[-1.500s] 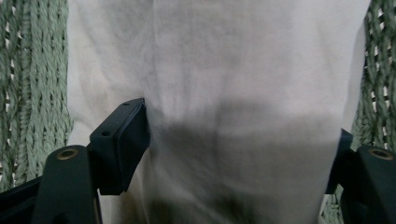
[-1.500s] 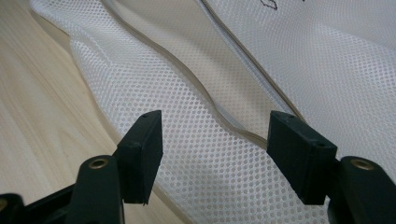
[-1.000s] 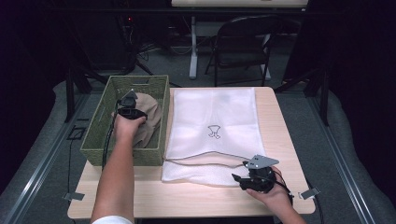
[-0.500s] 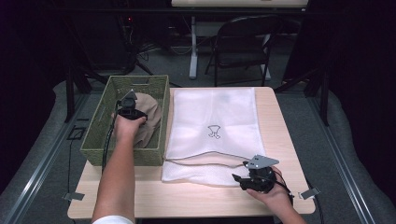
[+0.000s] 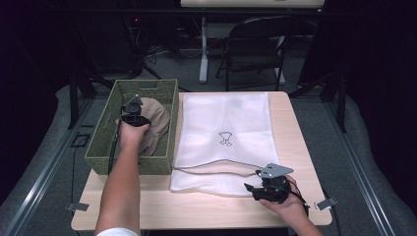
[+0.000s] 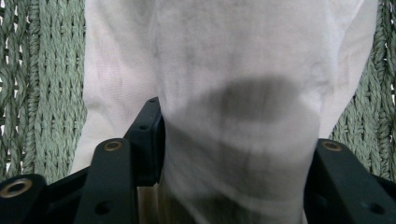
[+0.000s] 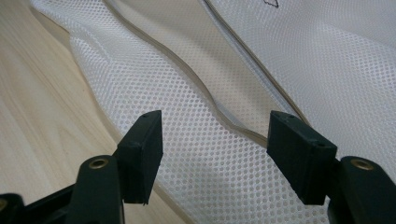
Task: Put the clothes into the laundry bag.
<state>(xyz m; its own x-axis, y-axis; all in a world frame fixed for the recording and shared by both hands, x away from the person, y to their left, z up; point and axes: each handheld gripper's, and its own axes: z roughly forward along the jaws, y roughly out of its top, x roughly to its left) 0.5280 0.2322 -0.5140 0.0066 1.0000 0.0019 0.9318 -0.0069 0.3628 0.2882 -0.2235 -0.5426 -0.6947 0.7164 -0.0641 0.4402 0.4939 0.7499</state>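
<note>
A beige cloth (image 5: 156, 122) lies bunched in the green woven basket (image 5: 104, 135) at the table's left. My left gripper (image 5: 134, 110) reaches down into the basket. Its jaws have just been closing, and in the left gripper view (image 6: 236, 126) a fold of the cloth (image 6: 233, 51) fills the gap between them, pressed against the left pad (image 6: 150, 140). A white mesh bag (image 5: 223, 130) lies flat in the middle of the table. My right gripper (image 5: 252, 186) rests at the bag's near right corner, open (image 7: 215, 121), with the bag's mesh (image 7: 327, 56) and its zipper edge under the jaws.
The wooden table (image 5: 206, 211) has bare strips along its front and right edges. A folding chair (image 5: 255, 49) and a desk leg (image 5: 203, 54) stand beyond the far edge. The basket's walls (image 6: 42, 70) close in around the cloth.
</note>
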